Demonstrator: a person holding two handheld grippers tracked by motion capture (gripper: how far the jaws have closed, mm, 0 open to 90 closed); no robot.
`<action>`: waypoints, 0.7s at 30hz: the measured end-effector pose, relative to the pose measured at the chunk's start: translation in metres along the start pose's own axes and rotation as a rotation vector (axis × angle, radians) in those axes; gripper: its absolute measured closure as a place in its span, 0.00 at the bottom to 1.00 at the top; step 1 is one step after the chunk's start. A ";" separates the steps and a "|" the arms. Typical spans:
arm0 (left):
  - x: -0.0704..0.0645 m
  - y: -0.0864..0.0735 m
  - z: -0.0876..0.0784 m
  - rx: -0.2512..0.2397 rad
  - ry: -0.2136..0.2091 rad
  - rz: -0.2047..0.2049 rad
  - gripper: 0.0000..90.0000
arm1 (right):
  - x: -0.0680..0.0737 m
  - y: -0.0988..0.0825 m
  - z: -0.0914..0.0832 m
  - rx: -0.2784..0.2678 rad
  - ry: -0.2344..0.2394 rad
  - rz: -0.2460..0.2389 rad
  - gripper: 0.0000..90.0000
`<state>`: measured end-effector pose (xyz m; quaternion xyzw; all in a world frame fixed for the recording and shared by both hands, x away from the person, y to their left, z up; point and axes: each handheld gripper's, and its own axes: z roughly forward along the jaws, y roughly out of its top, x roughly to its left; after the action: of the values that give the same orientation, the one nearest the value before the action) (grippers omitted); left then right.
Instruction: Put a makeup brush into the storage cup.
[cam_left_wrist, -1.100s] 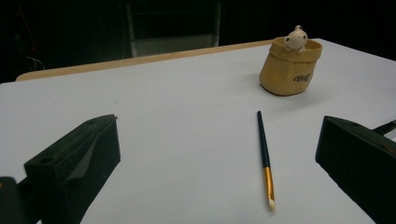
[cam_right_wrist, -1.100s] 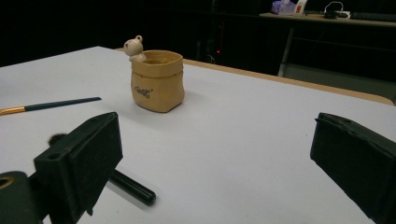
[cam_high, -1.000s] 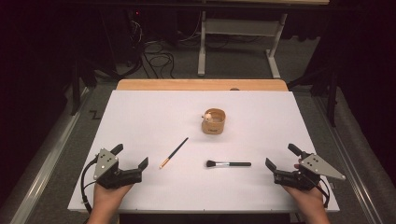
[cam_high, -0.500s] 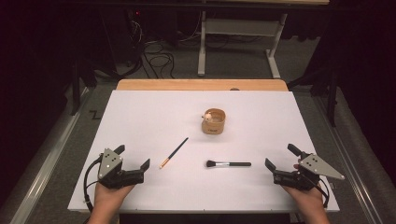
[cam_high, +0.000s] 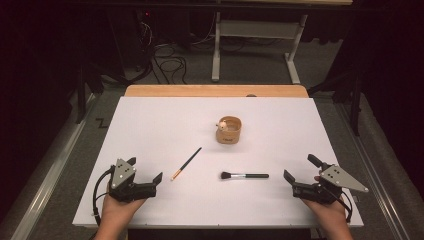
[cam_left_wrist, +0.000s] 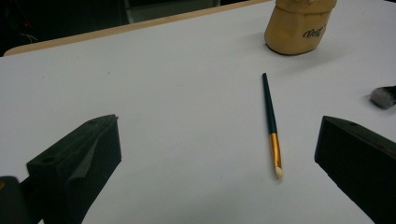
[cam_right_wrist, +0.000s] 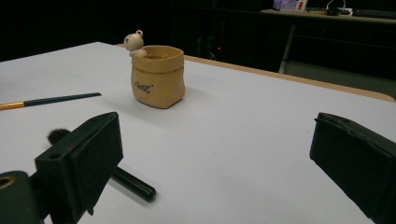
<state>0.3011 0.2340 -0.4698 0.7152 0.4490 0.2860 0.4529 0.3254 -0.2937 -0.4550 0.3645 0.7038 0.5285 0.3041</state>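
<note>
Left claw (cam_high: 145, 176) edged slightly inward, toward the thin brush (cam_high: 186, 163)

Between the 2 widely parted black jaws of the right gripper (cam_right_wrist: 212, 154), a tan sack-shaped ceramic pot (cam_right_wrist: 158, 77) with a small bear figure on its rim is seen upright on the white table (cam_right_wrist: 261, 135), with a slim dark-handled gold-ferruled brush (cam_right_wrist: 49, 101) left of it and a black-handled fluffy brush (cam_right_wrist: 132, 183) partly hidden behind the left jaw.

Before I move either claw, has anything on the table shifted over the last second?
Barely. The left claw drifted slightly toward the table's near edge; it took hold of nothing and its jaws stand open. The right claw kept its place, also open. The thin brush, the makeup brush and the small tan pot lie where they were on the white table.
</note>
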 end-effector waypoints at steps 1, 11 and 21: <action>0.000 0.000 0.000 0.005 0.001 -0.001 0.01 | 0.000 0.000 0.000 0.001 -0.001 0.004 0.04; -0.001 0.000 0.003 0.058 -0.003 -0.007 0.01 | 0.000 0.000 0.000 0.003 -0.001 -0.003 0.04; -0.002 0.003 0.005 0.125 -0.009 -0.026 0.03 | 0.000 0.000 0.000 0.004 -0.001 -0.006 0.04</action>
<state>0.3056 0.2302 -0.4693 0.7373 0.4734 0.2484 0.4130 0.3255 -0.2938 -0.4555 0.3633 0.7058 0.5259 0.3054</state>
